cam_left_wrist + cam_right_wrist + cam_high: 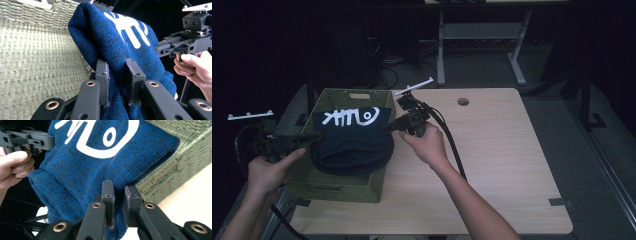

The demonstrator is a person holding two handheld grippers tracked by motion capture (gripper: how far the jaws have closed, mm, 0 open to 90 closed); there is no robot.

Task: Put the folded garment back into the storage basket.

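High view: my left gripper (314, 136) and right gripper (388, 127) each pinch an edge of a dark blue knitted garment (352, 137) with white lettering, holding it stretched between them above the green woven basket (337, 187) on the wooden table (502, 165).

Looks like a lab or office workroom: dim, a light wood desk (492, 150) with a cable hole (463, 102), a white-framed bench (482, 35) behind, loose cables (387, 65) trailing across grey carpet (482, 70).
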